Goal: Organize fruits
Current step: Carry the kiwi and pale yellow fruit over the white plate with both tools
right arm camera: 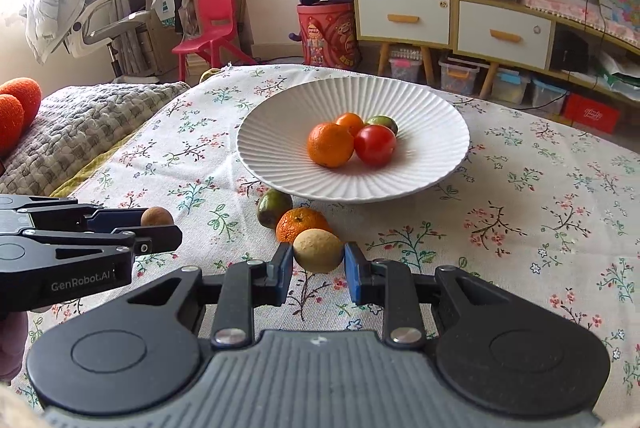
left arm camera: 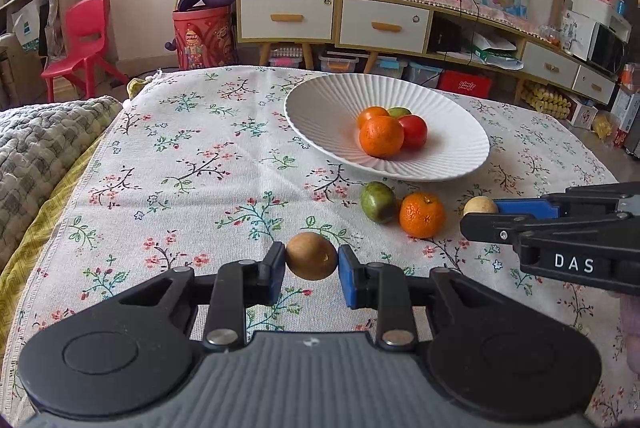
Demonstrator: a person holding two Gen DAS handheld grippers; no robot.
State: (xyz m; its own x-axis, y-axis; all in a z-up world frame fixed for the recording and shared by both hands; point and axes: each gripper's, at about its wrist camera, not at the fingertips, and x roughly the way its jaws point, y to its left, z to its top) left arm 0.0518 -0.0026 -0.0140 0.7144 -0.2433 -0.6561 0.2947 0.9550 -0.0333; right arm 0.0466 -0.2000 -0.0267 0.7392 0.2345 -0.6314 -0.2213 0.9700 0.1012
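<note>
My left gripper [left arm camera: 312,262] is shut on a small brown round fruit [left arm camera: 311,255], held just above the flowered tablecloth. My right gripper [right arm camera: 318,260] is shut on a pale tan round fruit [right arm camera: 318,250]; the left wrist view shows it from the side with that fruit [left arm camera: 480,206] at its tip. A white ribbed plate [left arm camera: 320,108] beyond holds two oranges [left arm camera: 381,136], a red fruit [left arm camera: 414,131] and a green one [left arm camera: 399,112]. Before the plate lie a green fruit [left arm camera: 378,202] and an orange [left arm camera: 422,214] on the cloth.
A grey quilted blanket [left arm camera: 44,148] lies along the table's left side. Behind the table stand a red chair [left arm camera: 82,40], a red barrel [left arm camera: 204,36] and wooden cabinets [left arm camera: 288,16]. Orange knitted balls [right arm camera: 16,108] show at the far left in the right wrist view.
</note>
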